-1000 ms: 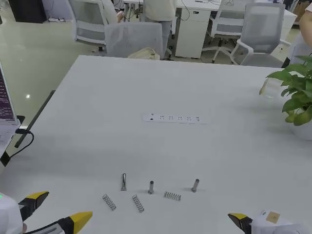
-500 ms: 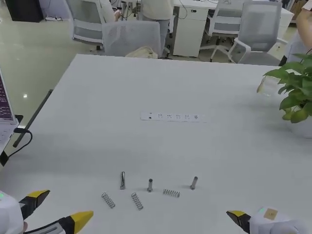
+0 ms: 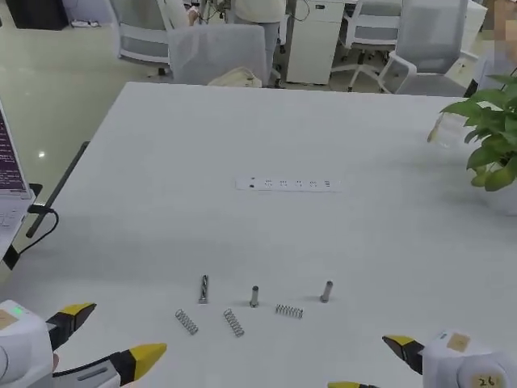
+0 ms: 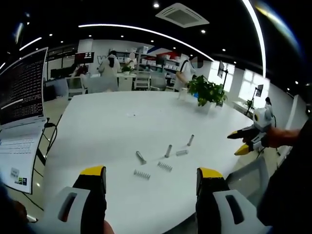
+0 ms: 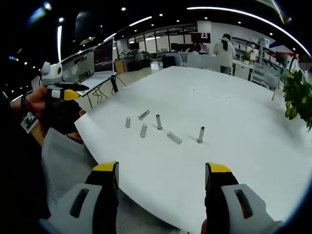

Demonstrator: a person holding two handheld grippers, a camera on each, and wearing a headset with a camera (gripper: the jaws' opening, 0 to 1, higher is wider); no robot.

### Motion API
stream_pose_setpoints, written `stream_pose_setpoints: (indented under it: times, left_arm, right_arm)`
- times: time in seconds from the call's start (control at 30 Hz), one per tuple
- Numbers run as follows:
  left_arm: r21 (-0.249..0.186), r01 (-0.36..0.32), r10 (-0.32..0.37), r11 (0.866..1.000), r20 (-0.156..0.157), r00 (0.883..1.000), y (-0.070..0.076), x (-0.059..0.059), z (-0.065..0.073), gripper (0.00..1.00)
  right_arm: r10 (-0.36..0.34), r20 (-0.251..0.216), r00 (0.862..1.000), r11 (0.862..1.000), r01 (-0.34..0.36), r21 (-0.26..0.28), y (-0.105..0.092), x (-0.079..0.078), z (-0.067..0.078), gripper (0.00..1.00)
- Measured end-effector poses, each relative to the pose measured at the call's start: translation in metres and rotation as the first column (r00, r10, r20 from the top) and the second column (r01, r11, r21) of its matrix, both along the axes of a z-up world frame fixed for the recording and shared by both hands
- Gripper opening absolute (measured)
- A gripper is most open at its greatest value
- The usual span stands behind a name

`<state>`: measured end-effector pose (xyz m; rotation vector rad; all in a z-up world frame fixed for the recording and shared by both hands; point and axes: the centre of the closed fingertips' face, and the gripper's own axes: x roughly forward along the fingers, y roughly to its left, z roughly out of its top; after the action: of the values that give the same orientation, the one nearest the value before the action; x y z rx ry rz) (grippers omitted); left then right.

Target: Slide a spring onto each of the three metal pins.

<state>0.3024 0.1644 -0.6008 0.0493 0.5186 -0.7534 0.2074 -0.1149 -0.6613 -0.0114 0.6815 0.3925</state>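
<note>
**Both claws open, pins bare**

Three metal pins (image 3: 254,297) sit in a row near the worktop's (image 3: 242,129) near edge; two stand upright, the leftmost lies on its side; three springs (image 3: 233,322) lie loose just beside them, none on a pin; left claw (image 3: 113,333) and right claw (image 3: 373,365) hover at that edge, jaws apart, empty.

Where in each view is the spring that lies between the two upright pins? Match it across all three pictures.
Head view: the spring lies low in the picture, between the middle pin and the end pin.
Left gripper view: just right of centre, between the same two pins.
Right gripper view: near centre, left of the end pin.
Shared landmark: the potted plant.
</note>
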Motion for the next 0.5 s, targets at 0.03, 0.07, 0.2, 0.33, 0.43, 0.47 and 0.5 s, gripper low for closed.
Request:
stream_pose_setpoints:
  times: [0.03,0.07,0.2,0.33,0.43,0.47,0.5]
  left_arm:
    - [0.000,0.000,0.000,1.000,0.001,1.000,-0.0001,0.0003,0.0002,0.72]
    - [-0.001,0.000,0.000,1.000,0.002,1.000,-0.0001,0.0005,0.0005,0.72]
    - [-0.003,-0.003,0.003,1.000,0.003,1.000,-0.0003,0.0007,0.0013,0.72]
    - [-0.001,-0.008,0.008,1.000,0.000,1.000,-0.0001,0.0010,-0.0004,0.72]
    - [-0.002,-0.011,0.011,1.000,0.003,1.000,-0.0013,0.0020,0.0006,0.72]
    - [-0.001,-0.010,0.010,1.000,0.004,1.000,-0.0017,0.0024,0.0011,0.72]
    - [0.000,-0.011,0.011,1.000,0.005,1.000,-0.0018,0.0031,0.0013,0.72]
  right_arm:
    - [0.000,-0.001,1.000,1.000,0.000,0.001,0.0003,0.0000,-0.0004,0.71]
    - [0.000,-0.002,1.000,1.000,0.000,0.002,0.0008,0.0002,-0.0012,0.71]
    - [0.007,-0.004,1.000,1.000,-0.007,0.006,0.0036,0.0012,-0.0024,0.71]
    - [0.009,-0.003,1.000,1.000,-0.009,0.007,0.0036,0.0034,-0.0029,0.71]
    - [0.005,0.006,1.000,1.000,-0.005,0.013,0.0018,0.0068,0.0001,0.71]
    - [0.005,0.008,1.000,1.000,-0.005,0.014,0.0013,0.0077,0.0007,0.71]
    - [0.007,0.009,1.000,1.000,-0.007,0.013,0.0010,0.0083,0.0007,0.71]
